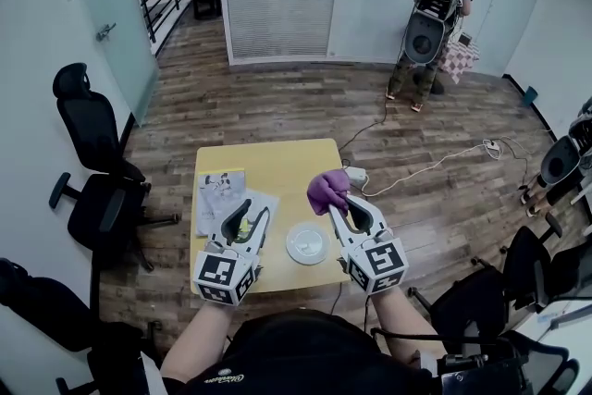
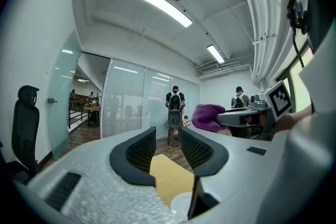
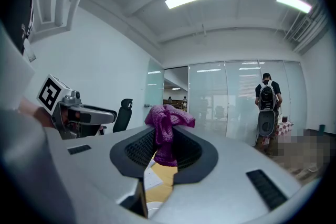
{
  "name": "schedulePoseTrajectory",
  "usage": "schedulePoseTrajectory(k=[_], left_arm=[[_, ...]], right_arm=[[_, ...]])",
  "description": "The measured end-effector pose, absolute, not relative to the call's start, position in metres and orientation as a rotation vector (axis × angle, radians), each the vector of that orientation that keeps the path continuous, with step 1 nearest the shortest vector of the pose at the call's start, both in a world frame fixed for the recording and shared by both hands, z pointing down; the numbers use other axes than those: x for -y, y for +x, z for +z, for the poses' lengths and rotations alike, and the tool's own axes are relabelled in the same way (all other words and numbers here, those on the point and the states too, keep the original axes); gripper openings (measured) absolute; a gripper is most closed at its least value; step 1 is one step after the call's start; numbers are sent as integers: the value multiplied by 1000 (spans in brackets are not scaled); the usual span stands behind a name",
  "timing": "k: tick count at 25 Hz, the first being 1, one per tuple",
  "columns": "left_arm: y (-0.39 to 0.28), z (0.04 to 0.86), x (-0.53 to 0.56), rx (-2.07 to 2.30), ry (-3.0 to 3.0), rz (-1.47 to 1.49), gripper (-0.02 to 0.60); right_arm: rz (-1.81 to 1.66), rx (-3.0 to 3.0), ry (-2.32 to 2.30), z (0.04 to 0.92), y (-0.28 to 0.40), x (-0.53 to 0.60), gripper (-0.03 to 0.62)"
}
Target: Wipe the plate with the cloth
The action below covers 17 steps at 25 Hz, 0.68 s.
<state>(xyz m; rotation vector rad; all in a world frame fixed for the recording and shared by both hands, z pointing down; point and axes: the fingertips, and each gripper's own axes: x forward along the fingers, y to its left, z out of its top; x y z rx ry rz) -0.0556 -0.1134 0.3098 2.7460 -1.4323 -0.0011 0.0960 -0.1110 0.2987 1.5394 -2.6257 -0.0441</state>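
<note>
While aloft and level, right gripper [image 1: 335, 204] around cloth [image 1: 326, 189]

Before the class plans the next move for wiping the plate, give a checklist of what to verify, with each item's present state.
1. Cloth clamped in right tool: ok.
2. Left tool open and empty: ok.
3. Plate flat on the table, uncovered: ok.
4. Cloth touching the plate: not ok, it is held above the table.
5. Papers clear of the plate: ok, they lie apart on its left.
6. Where the plate is dirty: cannot tell.
</note>
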Motion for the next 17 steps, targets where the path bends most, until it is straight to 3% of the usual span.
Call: schedulePoseTrajectory(k=[17], left_arm=[[-61, 318, 118, 1446, 2718, 10, 150]], right_arm=[[-28, 2625, 1513, 306, 91, 116, 77]])
